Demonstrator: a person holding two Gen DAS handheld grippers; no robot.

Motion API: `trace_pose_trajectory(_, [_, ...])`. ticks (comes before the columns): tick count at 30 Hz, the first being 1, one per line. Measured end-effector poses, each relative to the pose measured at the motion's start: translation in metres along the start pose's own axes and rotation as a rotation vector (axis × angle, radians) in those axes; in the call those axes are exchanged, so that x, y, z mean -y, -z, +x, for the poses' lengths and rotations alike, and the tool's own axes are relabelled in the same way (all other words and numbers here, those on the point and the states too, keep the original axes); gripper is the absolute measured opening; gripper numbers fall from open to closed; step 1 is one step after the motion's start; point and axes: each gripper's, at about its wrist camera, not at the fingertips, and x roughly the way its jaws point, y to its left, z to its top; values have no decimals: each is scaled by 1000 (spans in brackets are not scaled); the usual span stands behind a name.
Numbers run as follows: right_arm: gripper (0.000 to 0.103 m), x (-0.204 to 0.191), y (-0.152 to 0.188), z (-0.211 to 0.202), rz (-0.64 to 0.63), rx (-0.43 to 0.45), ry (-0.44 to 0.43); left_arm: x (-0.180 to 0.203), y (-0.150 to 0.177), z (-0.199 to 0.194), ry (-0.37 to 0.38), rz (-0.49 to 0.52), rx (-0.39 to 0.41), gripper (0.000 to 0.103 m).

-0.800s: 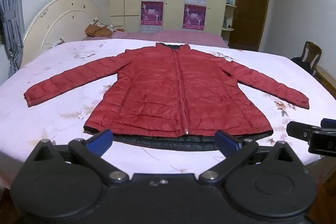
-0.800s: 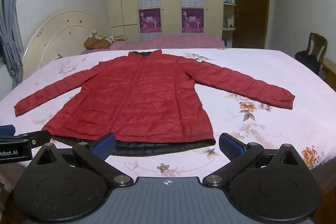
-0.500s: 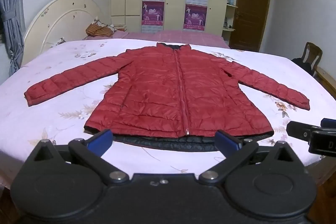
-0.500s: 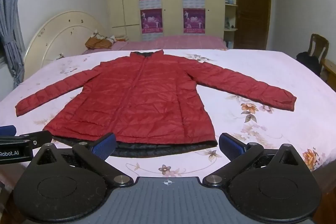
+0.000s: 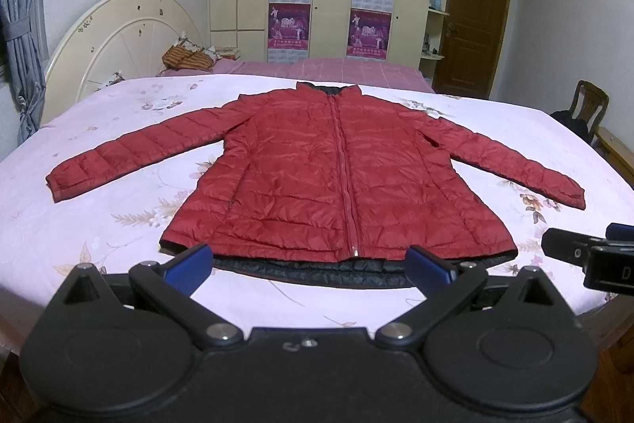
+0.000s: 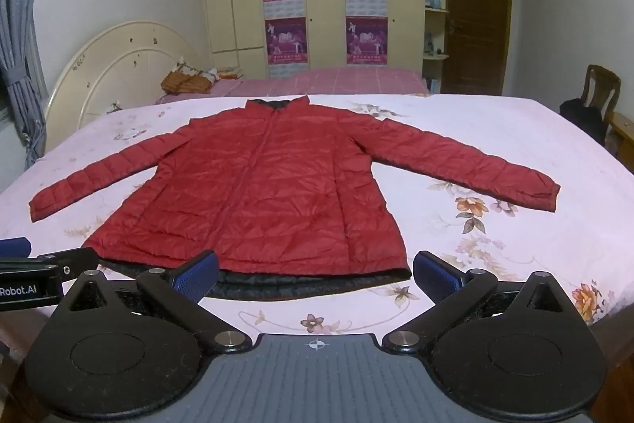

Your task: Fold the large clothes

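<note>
While the red jacket lies flat and face up on the bed, zipped, its long axis runs from the hem at 6 o'clock to the collar at 12 o'clock, with sleeves spread toward 9 and 3 o'clock. Both tools hang short of the hem, apart from the cloth. The left gripper faces the zip line, fingers spread wide and empty; the right gripper sits off toward the jacket's 3 o'clock side, fingers likewise spread and empty, so it is judged nearer the right-hand sleeve. Against the earlier frames, no meaningful change: jacket unmoved, fingers equally wide, folding not begun.
</note>
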Motion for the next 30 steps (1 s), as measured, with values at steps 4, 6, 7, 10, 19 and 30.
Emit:
trace_pose_trajectory(4, [103,-1,0,1,-2,1,-2,-2,-1,4,-1,-2,2,103])
trace_pose_trajectory(6, [103,-1,0,1,-2,1,-2,-4,-2,4,-2,-4,2,103])
trace_pose_trajectory(7, [103,-1,0,1,-2,2,-2,-4,-2,0,-3,-5,3,103])
trace_pose_trajectory(10, [103,-1,-1,0,-1,3,-6,-5,-2,-1,-6,-8,7,103])
trace_pose_trajectory(19, [103,-3,0,-1,-5,5,-5,-5,-1,-2,-5,-10,10,103])
trace_pose_trajectory(30, [103,-5,0,-3,-4,7,-3,-7,0,-3,-3,-11,11,103])
